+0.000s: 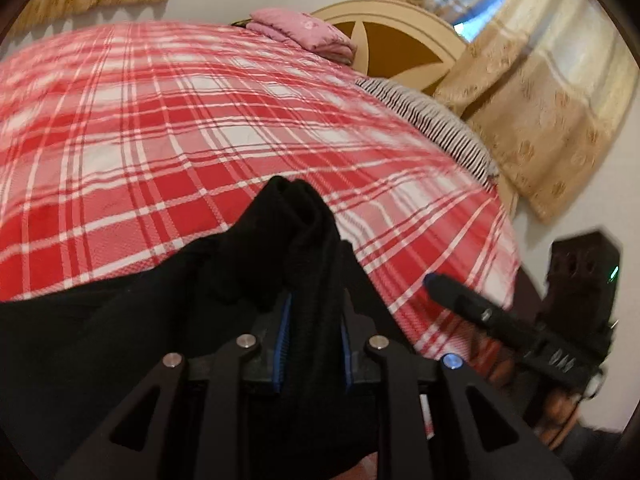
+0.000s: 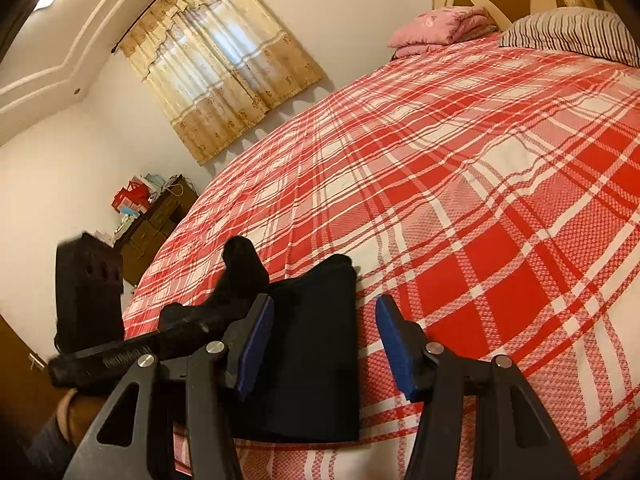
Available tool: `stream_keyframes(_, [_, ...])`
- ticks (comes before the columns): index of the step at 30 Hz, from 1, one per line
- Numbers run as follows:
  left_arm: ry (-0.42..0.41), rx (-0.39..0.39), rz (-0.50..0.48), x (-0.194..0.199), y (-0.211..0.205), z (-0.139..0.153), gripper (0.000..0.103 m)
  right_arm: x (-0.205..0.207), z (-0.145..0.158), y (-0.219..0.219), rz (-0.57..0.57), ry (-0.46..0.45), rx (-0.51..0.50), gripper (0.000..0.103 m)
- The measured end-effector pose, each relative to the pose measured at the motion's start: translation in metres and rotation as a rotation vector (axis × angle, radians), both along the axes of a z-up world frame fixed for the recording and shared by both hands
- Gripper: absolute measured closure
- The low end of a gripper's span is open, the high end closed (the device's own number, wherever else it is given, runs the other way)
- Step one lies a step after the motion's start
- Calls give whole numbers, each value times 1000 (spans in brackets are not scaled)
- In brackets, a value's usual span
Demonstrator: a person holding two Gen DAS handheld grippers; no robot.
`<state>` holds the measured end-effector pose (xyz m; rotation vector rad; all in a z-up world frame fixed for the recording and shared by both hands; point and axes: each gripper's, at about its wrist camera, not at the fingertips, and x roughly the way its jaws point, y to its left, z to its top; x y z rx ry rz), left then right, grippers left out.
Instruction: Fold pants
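The black pants (image 2: 316,344) lie at the near edge of the bed (image 2: 480,184), on its red-and-white plaid cover, folded into a compact rectangular stack.

Left gripper (image 1: 310,280): closed on a bunched fold of the pants. In the left wrist view the black fabric rises between the two blue pads (image 1: 283,344) and hides the fingertips; cloth drapes away to the left across the lower frame. In the right wrist view, this gripper enters from the left with a dark bunch of fabric at its tip, though motion blur there makes the exact contact hard to read.

Right gripper (image 2: 324,332): open. Its blue pads (image 2: 394,344) stand well apart, over the folded stack's right part; neither pad presses on the cloth. The left pad lies over the black fabric, the right pad over the plaid cover just beside the stack.

At the head of the bed, a folded pink blanket (image 2: 436,24) rests beside a striped pillow (image 2: 572,32), both against the headboard (image 1: 400,40). Beige curtains (image 2: 216,64) cover the window.
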<state>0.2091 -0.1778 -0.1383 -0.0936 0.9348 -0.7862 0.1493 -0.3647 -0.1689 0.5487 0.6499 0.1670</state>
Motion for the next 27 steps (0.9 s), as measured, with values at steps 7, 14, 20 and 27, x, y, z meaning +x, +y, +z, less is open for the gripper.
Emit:
stream_keyframes(7, [-110, -54, -100, -39, -6, 25, 47, -2, 2, -13, -31, -18, 32, 48])
stream_keyframes(14, [-268, 31, 64, -64, 58, 35, 22, 0, 8, 18, 101, -23, 29, 48])
stream_keyframes(20, [-254, 55, 255, -54, 113, 15, 11, -9, 30, 55, 139, -90, -115, 48])
stream_keyframes(27, [-214, 75, 319, -44, 127, -3, 10, -1, 18, 80, 195, 31, -223, 93])
